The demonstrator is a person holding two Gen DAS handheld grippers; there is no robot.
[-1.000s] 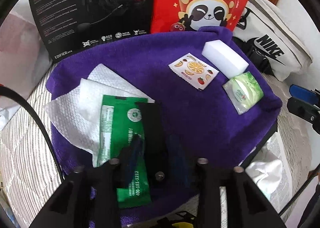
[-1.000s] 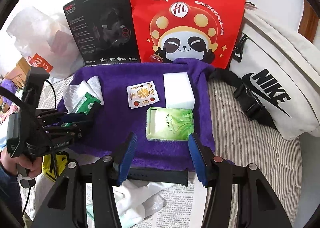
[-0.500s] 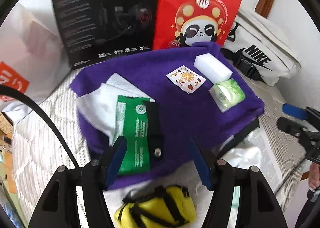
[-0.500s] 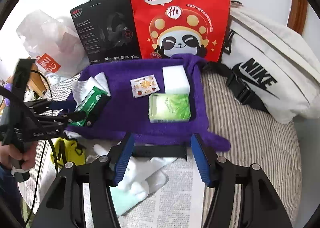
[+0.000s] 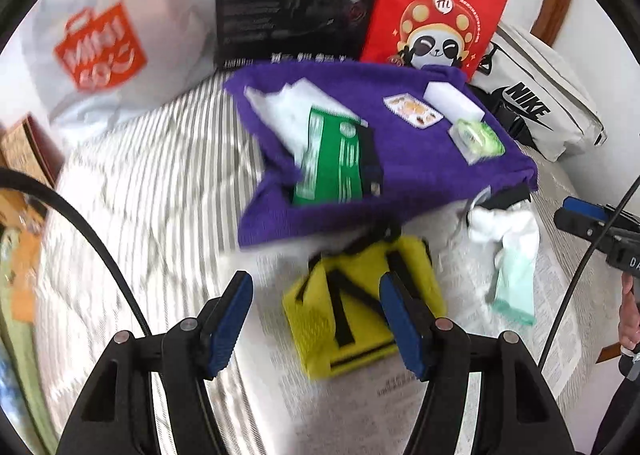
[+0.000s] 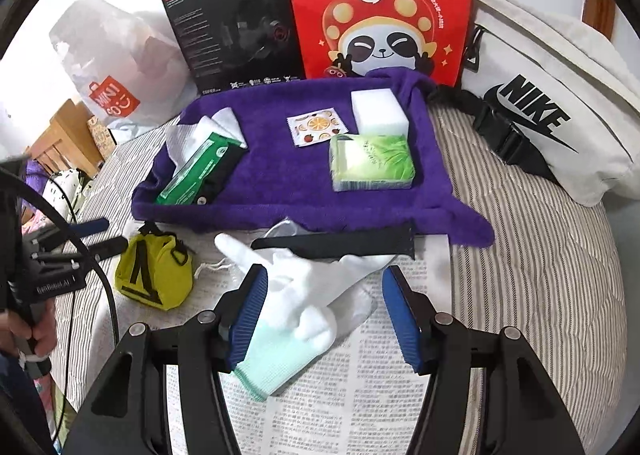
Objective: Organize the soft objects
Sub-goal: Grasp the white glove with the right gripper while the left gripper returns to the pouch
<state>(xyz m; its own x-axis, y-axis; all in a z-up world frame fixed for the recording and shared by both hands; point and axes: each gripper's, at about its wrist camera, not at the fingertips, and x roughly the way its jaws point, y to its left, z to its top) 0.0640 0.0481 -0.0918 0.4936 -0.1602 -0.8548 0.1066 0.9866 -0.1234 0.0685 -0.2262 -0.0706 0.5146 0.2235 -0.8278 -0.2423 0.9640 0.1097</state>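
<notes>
Fingers [image 6: 404, 319] of our right gripper [image 6: 324, 319] stand parted and empty around the white glove [image 6: 304, 295], which lies crumpled on newspaper [image 6: 360, 407] just before the purple towel [image 6: 280, 183]. Our left gripper [image 5: 316, 319] hangs open above the yellow pouch [image 5: 360, 303]. We judge that we're between placements; next comes closing on the limp, mint-cuffed glove.
</notes>
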